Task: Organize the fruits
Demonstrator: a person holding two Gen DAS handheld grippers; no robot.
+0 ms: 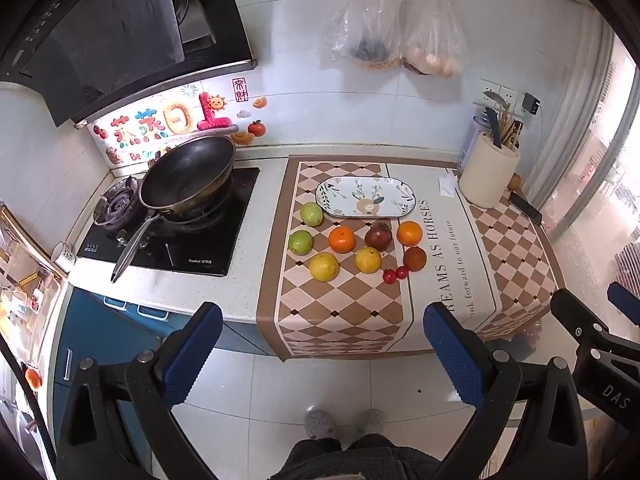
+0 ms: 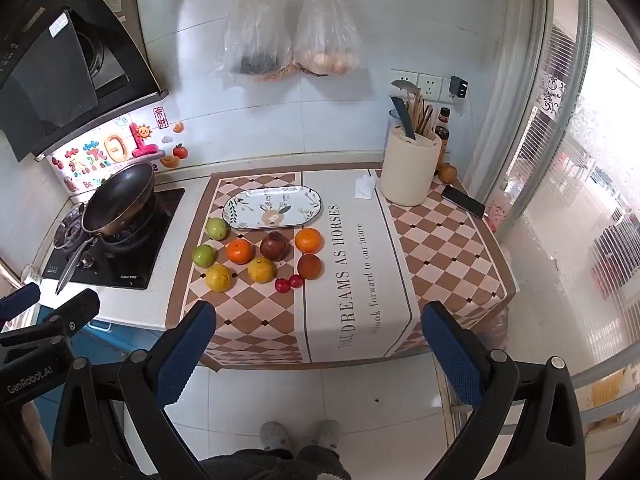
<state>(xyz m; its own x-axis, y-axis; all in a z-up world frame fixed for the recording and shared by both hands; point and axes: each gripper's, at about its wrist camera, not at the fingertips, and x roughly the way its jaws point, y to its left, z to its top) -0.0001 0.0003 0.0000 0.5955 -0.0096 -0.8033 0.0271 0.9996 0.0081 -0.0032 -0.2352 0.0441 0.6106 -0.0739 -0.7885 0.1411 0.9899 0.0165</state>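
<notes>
An oval flowered plate (image 1: 366, 197) (image 2: 273, 206) lies bare on the checked mat. In front of it sit loose fruits: two green ones (image 1: 311, 213) (image 2: 204, 255), two oranges (image 1: 342, 239) (image 2: 308, 239), a dark pomegranate (image 1: 378, 235) (image 2: 274, 245), two yellow citrus (image 1: 323, 266) (image 2: 261, 270), a brownish-red round fruit (image 1: 415, 258) (image 2: 309, 266) and two small red fruits (image 1: 395, 274) (image 2: 289, 283). My left gripper (image 1: 323, 340) and right gripper (image 2: 318, 340) hang wide open in front of the counter edge, well short of the fruit, with nothing between the fingers.
A black wok (image 1: 188, 178) sits on the gas hob at left. A cream utensil holder (image 2: 409, 170), a folded paper (image 2: 365, 187), a phone (image 2: 463, 201) and bottles stand at the back right. Plastic bags (image 2: 288, 36) hang on the wall. The person's slippers (image 1: 344, 422) show on the floor.
</notes>
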